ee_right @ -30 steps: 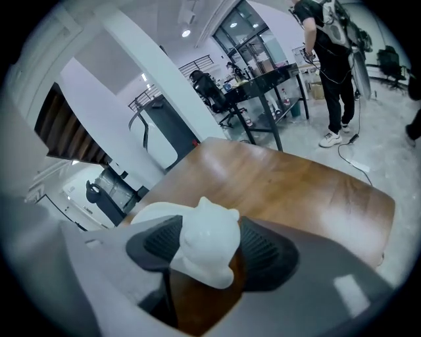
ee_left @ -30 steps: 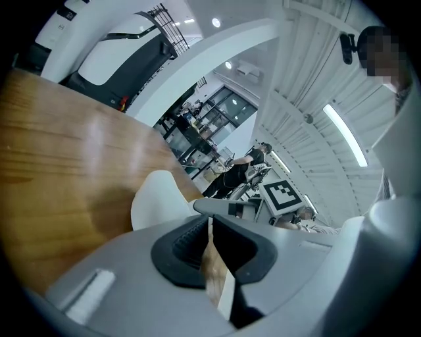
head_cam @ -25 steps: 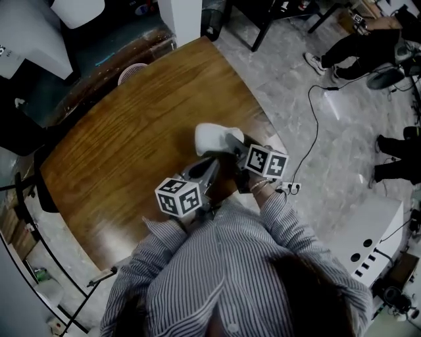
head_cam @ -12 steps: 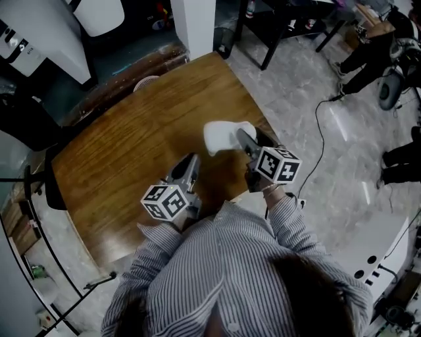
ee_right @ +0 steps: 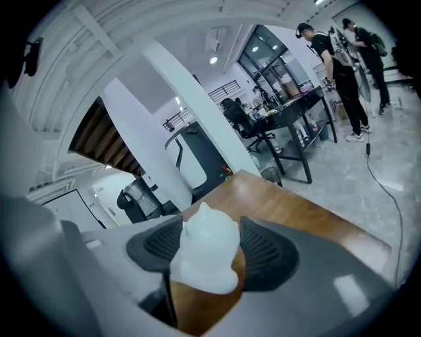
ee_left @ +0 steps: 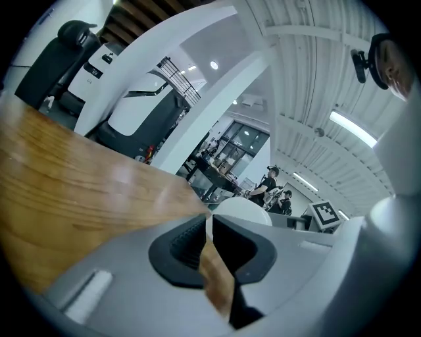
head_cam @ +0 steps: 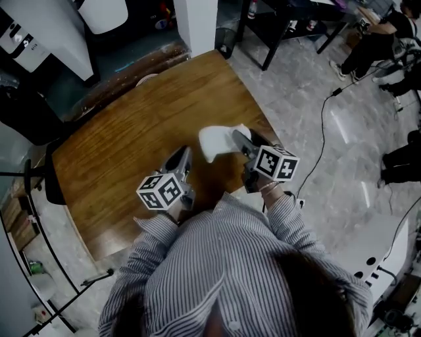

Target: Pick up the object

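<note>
A white, soft-looking lumpy object is over the right part of the brown wooden table. My right gripper is shut on it from the right. In the right gripper view the object sits squeezed between the two dark ribbed pads, with the table behind it. I cannot tell whether it touches the wood. My left gripper hovers left of the object, apart from it, shut with nothing held. In the left gripper view its jaws meet over the table, and the white object shows beyond them.
The table's curved right edge runs just past my right gripper, with grey floor and a black cable beyond. A white column and a black desk stand at the far end. People sit at the upper right.
My left gripper has drawn back to the left, away from the white object. The right gripper has stayed shut on the object, almost in place.
</note>
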Action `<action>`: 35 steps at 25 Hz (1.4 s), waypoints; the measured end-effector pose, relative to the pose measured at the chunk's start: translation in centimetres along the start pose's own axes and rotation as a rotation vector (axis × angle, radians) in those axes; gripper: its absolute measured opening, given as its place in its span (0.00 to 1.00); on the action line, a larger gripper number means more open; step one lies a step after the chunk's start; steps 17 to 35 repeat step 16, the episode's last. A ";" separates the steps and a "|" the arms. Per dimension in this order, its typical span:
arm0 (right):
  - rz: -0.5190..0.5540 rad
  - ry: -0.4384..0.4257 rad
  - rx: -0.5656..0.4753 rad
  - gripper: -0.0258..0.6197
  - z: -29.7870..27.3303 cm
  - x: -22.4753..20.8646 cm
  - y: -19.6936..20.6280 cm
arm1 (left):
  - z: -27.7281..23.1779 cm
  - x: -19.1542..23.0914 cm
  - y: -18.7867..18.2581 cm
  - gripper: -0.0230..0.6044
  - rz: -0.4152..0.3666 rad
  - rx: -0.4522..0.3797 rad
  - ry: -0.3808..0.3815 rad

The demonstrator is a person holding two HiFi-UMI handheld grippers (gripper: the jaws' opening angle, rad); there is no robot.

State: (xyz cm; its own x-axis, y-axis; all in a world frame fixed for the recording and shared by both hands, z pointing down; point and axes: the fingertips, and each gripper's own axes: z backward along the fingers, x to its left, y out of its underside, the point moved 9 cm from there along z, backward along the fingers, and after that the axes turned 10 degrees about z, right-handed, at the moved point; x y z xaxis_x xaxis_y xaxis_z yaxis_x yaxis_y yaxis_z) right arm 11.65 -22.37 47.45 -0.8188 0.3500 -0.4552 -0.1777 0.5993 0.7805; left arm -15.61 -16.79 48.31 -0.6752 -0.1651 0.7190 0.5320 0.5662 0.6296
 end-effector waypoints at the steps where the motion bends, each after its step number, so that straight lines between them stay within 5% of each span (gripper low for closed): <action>1: -0.003 -0.005 -0.006 0.47 0.1 0.1 -0.1 | 0.0 0.0 0.0 0.07 -0.002 0.000 -0.003; 35: -0.069 -0.058 -0.022 0.47 1.7 0.8 0.3 | 0.0 0.3 0.3 0.07 0.026 0.007 -0.026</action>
